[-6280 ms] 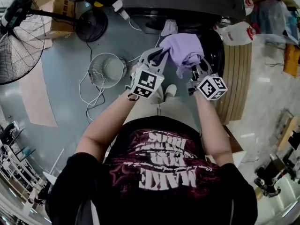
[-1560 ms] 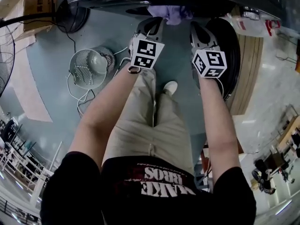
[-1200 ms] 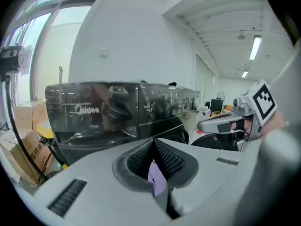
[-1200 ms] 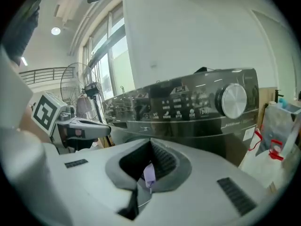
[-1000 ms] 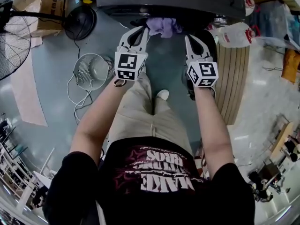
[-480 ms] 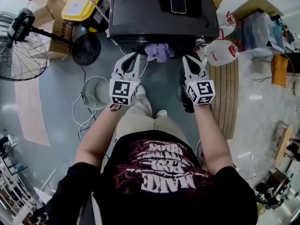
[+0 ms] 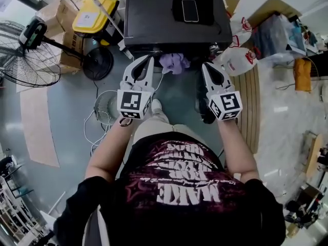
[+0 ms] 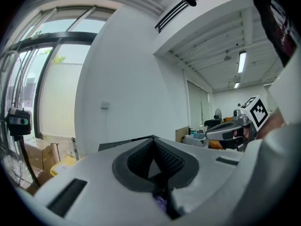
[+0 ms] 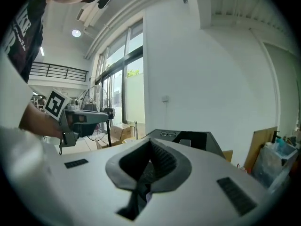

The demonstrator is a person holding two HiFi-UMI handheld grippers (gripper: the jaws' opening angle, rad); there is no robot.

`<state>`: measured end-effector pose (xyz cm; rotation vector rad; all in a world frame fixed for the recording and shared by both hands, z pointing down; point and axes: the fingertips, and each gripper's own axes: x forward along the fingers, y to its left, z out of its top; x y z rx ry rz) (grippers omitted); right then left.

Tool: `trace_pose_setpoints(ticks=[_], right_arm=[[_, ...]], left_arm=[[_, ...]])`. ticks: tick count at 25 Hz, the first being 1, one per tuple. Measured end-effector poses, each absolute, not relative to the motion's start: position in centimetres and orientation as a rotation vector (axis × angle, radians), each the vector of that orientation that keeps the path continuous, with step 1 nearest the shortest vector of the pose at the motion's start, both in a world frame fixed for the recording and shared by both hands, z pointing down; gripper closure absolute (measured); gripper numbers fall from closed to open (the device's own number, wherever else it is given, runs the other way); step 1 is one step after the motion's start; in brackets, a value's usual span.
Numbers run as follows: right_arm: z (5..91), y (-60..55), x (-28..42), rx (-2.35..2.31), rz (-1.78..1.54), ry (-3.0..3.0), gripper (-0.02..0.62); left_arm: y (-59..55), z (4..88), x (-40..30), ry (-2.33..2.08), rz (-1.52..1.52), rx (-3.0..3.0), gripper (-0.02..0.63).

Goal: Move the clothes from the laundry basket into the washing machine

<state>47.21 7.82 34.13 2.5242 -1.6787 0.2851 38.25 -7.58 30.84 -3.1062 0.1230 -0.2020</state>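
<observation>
Both sets of jaws were closed on nothing. In the left gripper view the ribbed pads (image 8: 165, 158) of the left gripper (image 7: 146, 60) were pressed together, and in the right gripper view the pads (image 9: 160, 161) of the right gripper (image 7: 208, 66) met in the same way.

A crumpled pale purple cloth garment (image 7: 174, 62) was seen in the head view between the two sets of jaws and just ahead of them, bunched at the front of the dark box-shaped washing machine (image 7: 154, 19), under the edge of its top. In the left gripper view only a sliver of purple showed, low beneath the closed jaws. How far the garment lay inside the drum could not be told, and no laundry basket could be made out with certainty.

The garment was judged to be light, soft and limp. It would fold and sag wherever it was taken, give no resistance to a push, and trail loose ends. It was not thought fragile or slippery, though a thin single layer might be drawn out of the pads. A hold was judged best taken on the thick bunched middle, where several folds could be pinched together. A hanging edge was thought a poorer place, since the rest might then drag on the machine's front.
</observation>
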Motion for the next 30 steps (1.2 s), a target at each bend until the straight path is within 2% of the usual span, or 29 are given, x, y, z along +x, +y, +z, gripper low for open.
trace_pose_setpoints(ticks=[14, 30], right_arm=[[26.3, 10.0, 47.4, 2.555, 0.140, -1.684, 0.592], [24.3, 13.5, 45.0, 2.528, 0.085, -1.768, 0.592]], left_arm=[[-7.9, 23.2, 35.3, 0.241, -0.065, -3.072, 0.601], [-2.7, 21.6, 31.4, 0.294, -0.075, -3.028, 0.601]])
